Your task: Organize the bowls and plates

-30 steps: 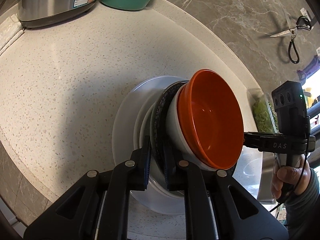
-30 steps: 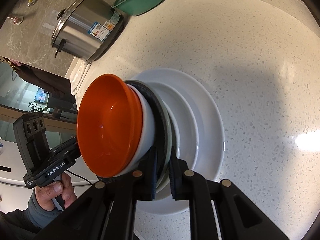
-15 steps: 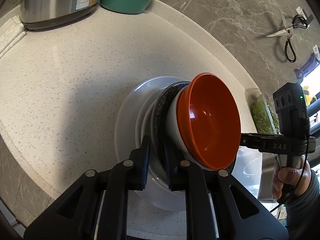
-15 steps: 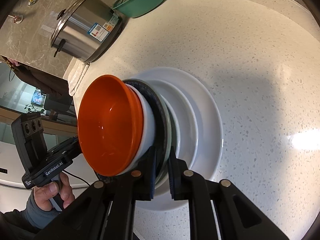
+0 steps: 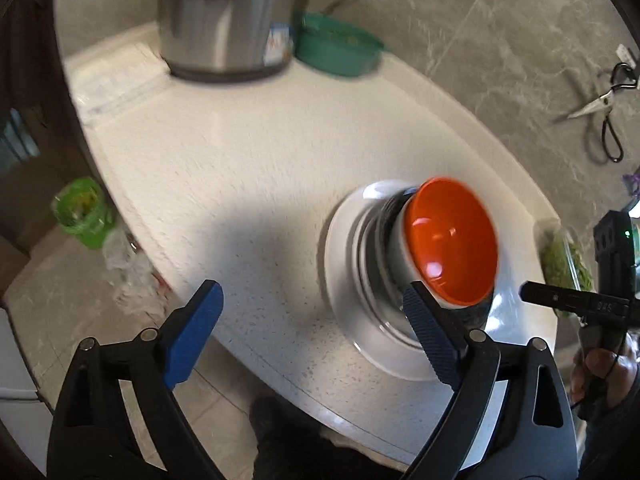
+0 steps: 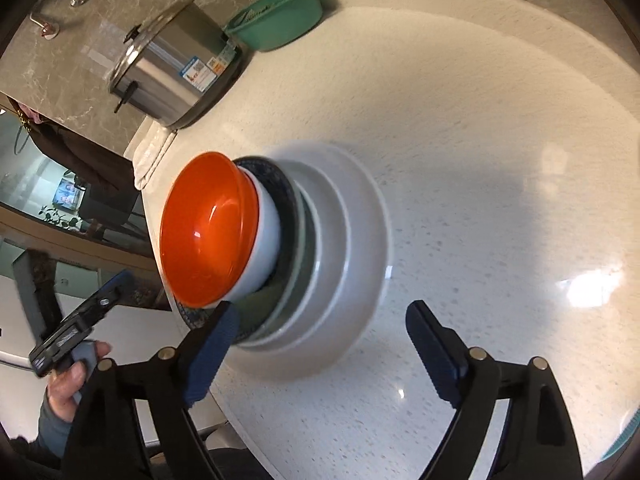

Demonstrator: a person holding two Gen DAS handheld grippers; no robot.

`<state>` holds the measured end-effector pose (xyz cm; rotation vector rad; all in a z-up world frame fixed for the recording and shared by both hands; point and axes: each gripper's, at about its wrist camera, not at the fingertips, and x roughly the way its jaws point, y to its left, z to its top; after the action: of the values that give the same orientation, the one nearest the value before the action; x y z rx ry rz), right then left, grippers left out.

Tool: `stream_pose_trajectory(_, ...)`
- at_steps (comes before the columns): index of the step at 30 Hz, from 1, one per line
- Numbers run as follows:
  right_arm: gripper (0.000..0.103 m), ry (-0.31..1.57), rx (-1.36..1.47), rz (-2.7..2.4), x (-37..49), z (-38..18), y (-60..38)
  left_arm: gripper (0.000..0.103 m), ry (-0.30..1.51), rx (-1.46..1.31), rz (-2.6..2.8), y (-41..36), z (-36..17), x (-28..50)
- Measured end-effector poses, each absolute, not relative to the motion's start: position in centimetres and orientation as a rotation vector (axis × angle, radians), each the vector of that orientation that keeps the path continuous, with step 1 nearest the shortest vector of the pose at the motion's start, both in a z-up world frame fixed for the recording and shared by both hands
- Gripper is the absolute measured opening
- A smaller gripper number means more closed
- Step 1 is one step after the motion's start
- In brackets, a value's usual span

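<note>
The stack of plates [image 6: 352,240] with the white bowl [image 6: 266,240] and orange bowl [image 6: 204,232] on top sits on the counter [image 6: 480,140], near its front edge. Both the left gripper [image 5: 316,332] and right gripper [image 6: 320,344] are opening wide, holding nothing. Best to back both straight away, clear of the rims, so nothing shifts

Left wrist view: looks steeply down along own jaws, blurred, desk [image 5: 248,168] below, dish stack [image 5: 420,272] close at 3 o'clock, steel pot [image 5: 224,20] at 12. Right wrist view: also steeply down, same stack [image 6: 280,256] close at 9 o'clock, pot [image 6: 172,72] at 11. Shared: stack, desk, pot, green basket [image 5: 336,50]. Each view catches other gripper at frame edge.
</note>
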<state>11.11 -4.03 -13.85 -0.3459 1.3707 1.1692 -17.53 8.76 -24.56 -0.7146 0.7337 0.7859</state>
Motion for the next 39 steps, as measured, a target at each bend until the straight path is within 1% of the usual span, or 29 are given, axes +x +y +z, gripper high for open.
stream_pose_trajectory(1, 0.103, 1.351, -0.34, 1.163, 11.2, -13.3, -4.5, 0.094, 0.738, -0.678, 0.835, 7.7, -23.7, -17.4)
stream_pose_trajectory(4, 0.103, 1.294, -0.303, 1.167, 11.4, -11.3, -6.5, 0.094, 0.72, -0.629, 0.881, 5.5, -21.3, -16.5)
stream_pose_trajectory(7, 0.103, 1.268, -0.328, 1.176, 10.9, -10.3, -7.5, 0.094, 0.706, -0.585, 0.872, 3.2, -19.4, -15.5)
stream_pose_trajectory(14, 0.103, 1.181, -0.325, 1.24, 7.9, -7.3, -9.0, 0.094, 0.714, -0.552, 0.852, 0.2, -17.5, -15.1)
stream_pose_trajectory(18, 0.103, 1.112, -0.303, 1.245, 6.2, -5.4, -9.9, 0.094, 0.75, -0.589, 0.773, 0.2, -17.7, -15.1)
stream_pose_trajectory(20, 0.103, 1.086, -0.286, 1.222, 5.2, -4.7, -9.9, 0.094, 0.772, -0.546, 0.808, 0.0, -17.8, -15.6)
stream_pose_trajectory(21, 0.103, 1.076, -0.272, 1.207, 4.8, -4.3, -10.1, 0.096, 0.795, -0.511, 0.814, -0.2, -17.8, -15.6)
stream_pose_trajectory(22, 0.103, 1.071, -0.257, 1.191, 4.5, -3.9, -10.1, 0.102, 0.827, -0.464, 0.798, -0.5, -17.8, -15.5)
stream_pose_trajectory(23, 0.103, 1.07, -0.236, 1.171, 3.9, -3.4, -10.2, 0.103, 0.831, -0.428, 0.797, -0.9, -17.7, -15.7)
stream_pose_trajectory(30, 0.103, 0.978, -0.198, 1.03, 0.5, -0.4, -10.4, 0.103, 0.709, -0.38, 0.662, -2.6, -16.1, -18.1)
stream_pose_trajectory(39, 0.103, 0.918, -0.198, 0.897, -2.1, 1.3, -10.8, 0.103, 0.758, -0.383, 0.679, 0.0, -14.8, -18.2)
